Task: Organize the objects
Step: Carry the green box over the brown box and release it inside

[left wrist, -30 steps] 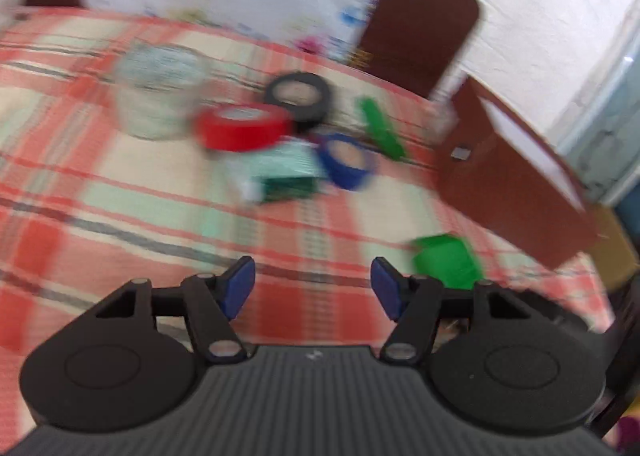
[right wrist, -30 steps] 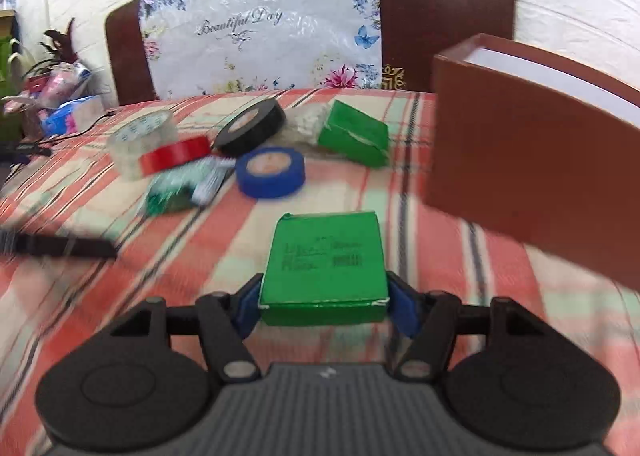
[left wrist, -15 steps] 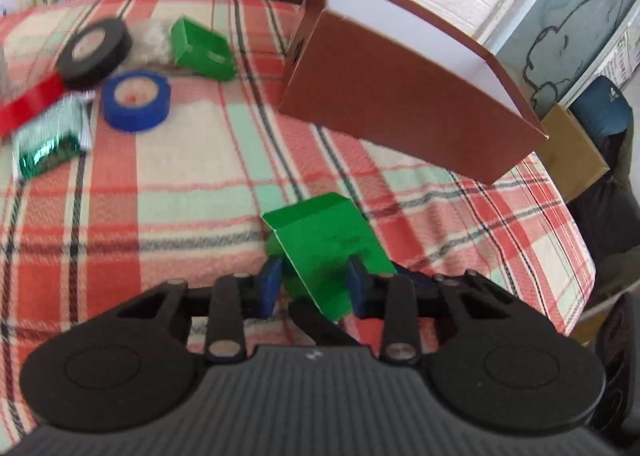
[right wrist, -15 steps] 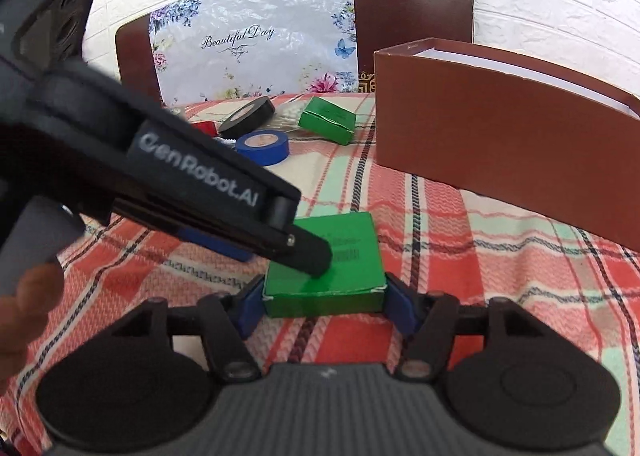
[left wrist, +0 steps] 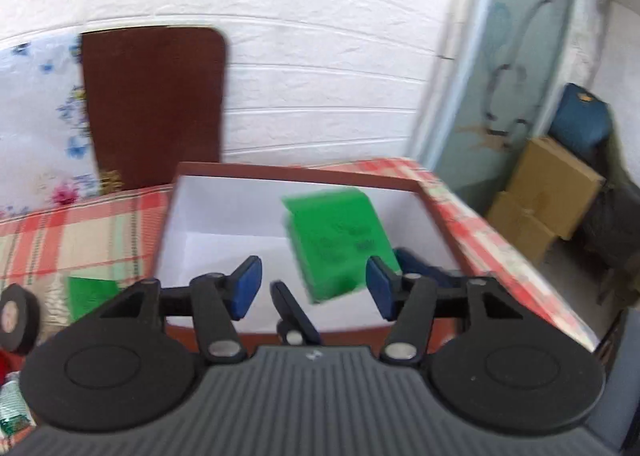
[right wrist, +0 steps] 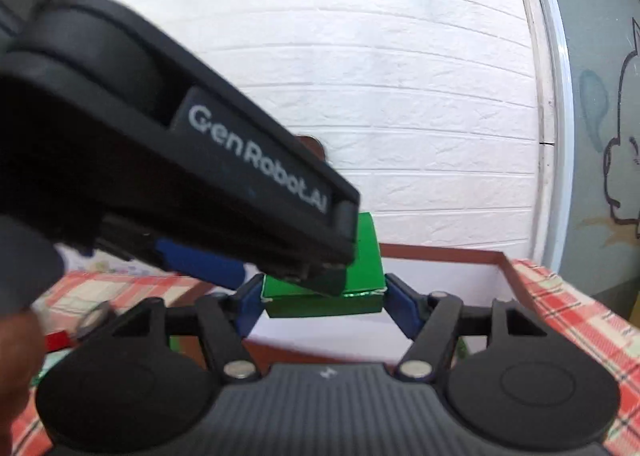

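Both grippers hang over the open brown box (left wrist: 432,191), which stands on the plaid tablecloth (left wrist: 80,232) with its white inside showing.

The green box (left wrist: 340,240) is above that opening, tilted and blurred in the left wrist view. It sits ahead of the left gripper (left wrist: 312,284), whose 2 blue pads stand apart with bare gaps on either side; neither pad touches the carton, and these jaws have just been opening.

In the right wrist view the same green box (right wrist: 324,302) lies between the fingertips of the right gripper (right wrist: 324,296). Those jaws have just been spreading too, wide now, and the blue pads sit right at the carton's 2 ends. Whether they press on it I cannot tell; the blur hides the contact. The left gripper's black body crosses that view from the upper left, covering the top of the carton.

At the left, on the cloth, lie a second green carton (left wrist: 92,294) and a black tape roll (left wrist: 18,316).
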`<action>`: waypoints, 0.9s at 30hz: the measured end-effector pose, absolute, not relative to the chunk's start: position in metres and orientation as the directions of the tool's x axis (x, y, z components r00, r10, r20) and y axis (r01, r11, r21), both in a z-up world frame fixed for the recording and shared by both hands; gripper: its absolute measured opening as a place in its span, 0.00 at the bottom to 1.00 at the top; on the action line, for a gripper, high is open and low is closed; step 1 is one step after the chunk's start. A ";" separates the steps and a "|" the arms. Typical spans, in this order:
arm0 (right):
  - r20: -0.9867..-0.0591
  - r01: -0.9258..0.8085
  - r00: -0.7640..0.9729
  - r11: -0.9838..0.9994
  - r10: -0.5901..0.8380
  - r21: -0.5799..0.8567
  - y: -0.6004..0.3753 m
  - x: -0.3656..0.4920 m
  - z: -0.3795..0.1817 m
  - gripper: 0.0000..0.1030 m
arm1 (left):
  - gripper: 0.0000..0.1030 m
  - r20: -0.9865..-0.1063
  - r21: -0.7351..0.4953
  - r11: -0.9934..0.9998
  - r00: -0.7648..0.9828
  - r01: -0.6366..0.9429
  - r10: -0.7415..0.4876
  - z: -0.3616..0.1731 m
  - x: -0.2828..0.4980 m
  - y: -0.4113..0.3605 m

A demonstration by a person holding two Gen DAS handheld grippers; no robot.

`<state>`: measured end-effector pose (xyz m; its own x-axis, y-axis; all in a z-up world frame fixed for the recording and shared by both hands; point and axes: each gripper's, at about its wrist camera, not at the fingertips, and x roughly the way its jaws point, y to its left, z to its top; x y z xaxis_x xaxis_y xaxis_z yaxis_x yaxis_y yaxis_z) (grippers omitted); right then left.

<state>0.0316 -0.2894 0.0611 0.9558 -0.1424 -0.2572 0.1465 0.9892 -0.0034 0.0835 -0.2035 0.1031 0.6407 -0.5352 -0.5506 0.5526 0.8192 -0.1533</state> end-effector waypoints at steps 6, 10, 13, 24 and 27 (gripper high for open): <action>-0.308 0.181 0.939 0.982 -0.153 0.063 -0.314 0.032 0.041 0.80 | 0.58 -0.555 -0.164 0.840 0.656 0.517 -0.511 0.080 0.072 -0.152; -0.244 0.170 0.959 0.981 -0.144 0.089 -0.300 -0.009 0.024 0.85 | 0.58 -0.598 -0.118 0.878 0.673 0.463 -0.436 0.052 0.061 -0.106; -0.324 0.073 0.946 0.988 -0.025 0.135 -0.282 -0.012 0.009 0.84 | 0.59 -0.639 -0.055 0.916 0.691 0.396 -0.337 0.024 0.057 -0.065; -0.508 -0.251 0.827 0.967 0.243 0.053 -0.154 0.054 -0.005 0.69 | 0.65 -0.573 -0.077 0.991 0.808 0.113 -0.137 -0.024 0.038 0.078; -0.548 -0.309 0.804 0.949 0.228 -0.058 -0.113 0.094 -0.016 0.70 | 0.75 -0.569 -0.005 0.990 0.814 0.142 -0.119 -0.026 0.040 0.065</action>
<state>0.0940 -0.1134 -0.0157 0.8045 0.2284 -0.5483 -0.3090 0.9493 -0.0579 0.0395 0.0651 -0.0259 0.8135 -0.1191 -0.5692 0.1417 0.9899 -0.0047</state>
